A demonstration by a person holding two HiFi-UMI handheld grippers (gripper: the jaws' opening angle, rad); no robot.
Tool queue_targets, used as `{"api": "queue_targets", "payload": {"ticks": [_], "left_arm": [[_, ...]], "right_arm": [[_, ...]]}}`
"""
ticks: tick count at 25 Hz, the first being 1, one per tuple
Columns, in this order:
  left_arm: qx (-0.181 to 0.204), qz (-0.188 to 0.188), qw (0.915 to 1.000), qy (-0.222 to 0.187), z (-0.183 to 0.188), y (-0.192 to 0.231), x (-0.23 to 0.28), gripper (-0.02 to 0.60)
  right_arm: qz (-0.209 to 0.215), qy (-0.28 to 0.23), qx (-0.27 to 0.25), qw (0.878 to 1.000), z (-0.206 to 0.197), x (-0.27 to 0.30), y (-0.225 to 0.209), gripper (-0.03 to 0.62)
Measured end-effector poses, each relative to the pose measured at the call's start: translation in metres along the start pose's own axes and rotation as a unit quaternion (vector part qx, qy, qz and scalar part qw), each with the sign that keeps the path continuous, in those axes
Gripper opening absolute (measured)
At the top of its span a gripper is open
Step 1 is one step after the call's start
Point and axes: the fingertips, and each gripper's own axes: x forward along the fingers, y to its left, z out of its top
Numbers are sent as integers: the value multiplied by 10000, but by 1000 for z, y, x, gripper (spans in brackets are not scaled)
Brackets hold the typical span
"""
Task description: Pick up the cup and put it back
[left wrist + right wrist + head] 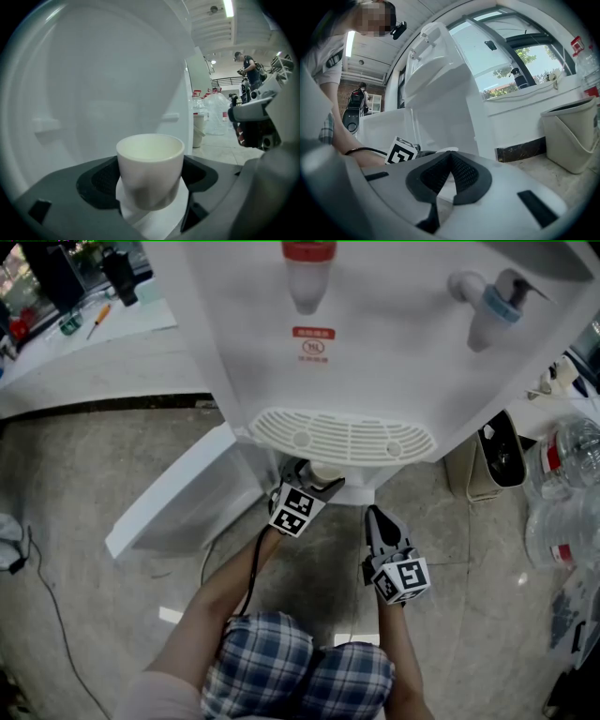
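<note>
Cup [150, 159] looked light and thin-walled, likely to buckle under a hard squeeze, so a gentle hold across the mid-wall seemed best. It was plain white, smooth, slightly tapered, and seemed empty. The left gripper [150, 180] gripped it by both sides, upright, close against the dispenser [375, 334] and below its tray [342, 437]. Whether it rested on anything could not be told. The right gripper [449, 171] was clenched on nothing, just beside.
</note>
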Motion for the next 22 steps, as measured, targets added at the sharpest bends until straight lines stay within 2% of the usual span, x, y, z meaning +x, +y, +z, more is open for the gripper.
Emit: {"api": "queue_targets", "payload": {"ticks": [5, 12, 22], "left_arm": [[101, -207, 9996, -177, 16, -15, -30, 423], [125, -262, 9984, -489, 40, -24, -89, 423], [162, -191, 9984, -506, 31, -35, -136, 423]], "right_arm": [[-11, 11, -21, 10000, 0, 1, -1, 17], [25, 19, -62, 10000, -1, 7, 1, 17], [40, 80, -171, 9998, -1, 14, 2, 17]]}}
